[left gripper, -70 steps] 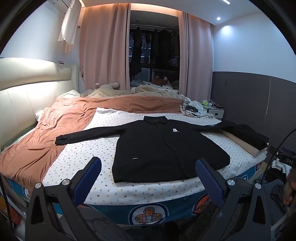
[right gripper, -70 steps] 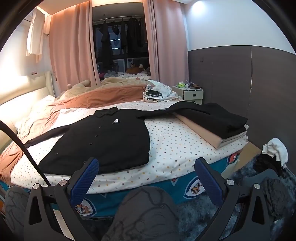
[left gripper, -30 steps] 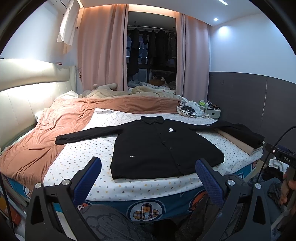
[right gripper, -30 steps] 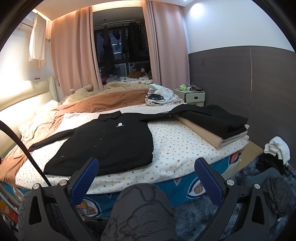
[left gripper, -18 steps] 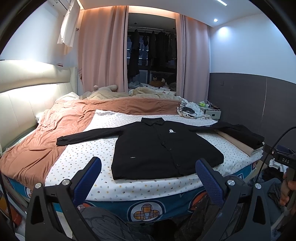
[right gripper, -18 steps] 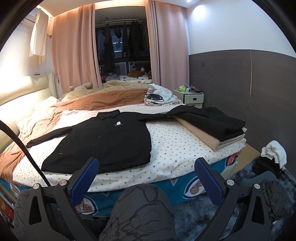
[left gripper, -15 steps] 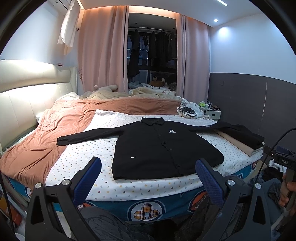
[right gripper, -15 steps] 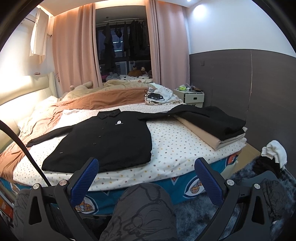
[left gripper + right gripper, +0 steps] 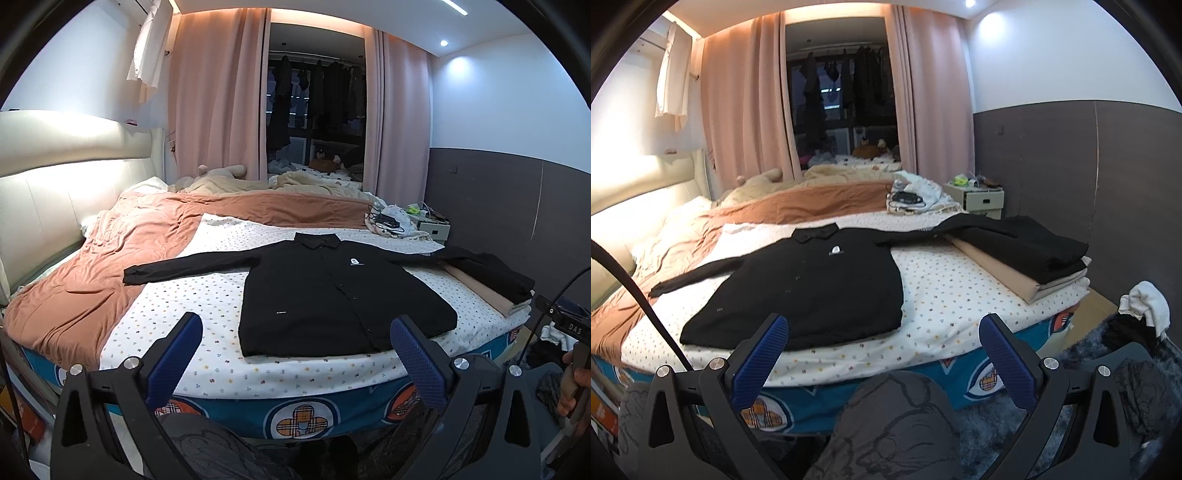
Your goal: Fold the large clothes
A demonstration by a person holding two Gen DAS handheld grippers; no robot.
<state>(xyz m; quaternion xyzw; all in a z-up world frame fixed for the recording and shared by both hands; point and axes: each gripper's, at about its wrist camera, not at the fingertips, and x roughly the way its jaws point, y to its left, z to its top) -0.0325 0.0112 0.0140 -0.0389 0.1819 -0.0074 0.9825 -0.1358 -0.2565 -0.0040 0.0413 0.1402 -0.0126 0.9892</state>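
Note:
A black long-sleeved button shirt [image 9: 332,295] [image 9: 820,284] lies spread flat, front up, on the dotted white sheet [image 9: 207,295] [image 9: 945,291] of the bed, with both sleeves stretched out sideways. Its right sleeve [image 9: 912,236] reaches onto a stack of folded clothes. My left gripper [image 9: 295,339] hangs open in front of the bed's foot edge, short of the shirt's hem. The right gripper [image 9: 884,336] is open too, level with the hem's right corner, and holds nothing.
A stack of folded black and beige clothes [image 9: 1027,254] [image 9: 491,280] sits at the bed's right edge. A rust-coloured duvet [image 9: 110,258] covers the left and far side. A nightstand [image 9: 982,199] stands by the dark wall. A knee [image 9: 897,424] shows below the right gripper.
Both views have shifted slightly and the grippers sit a little higher and closer to level; the shirt lies unmoved and both grippers stay open.

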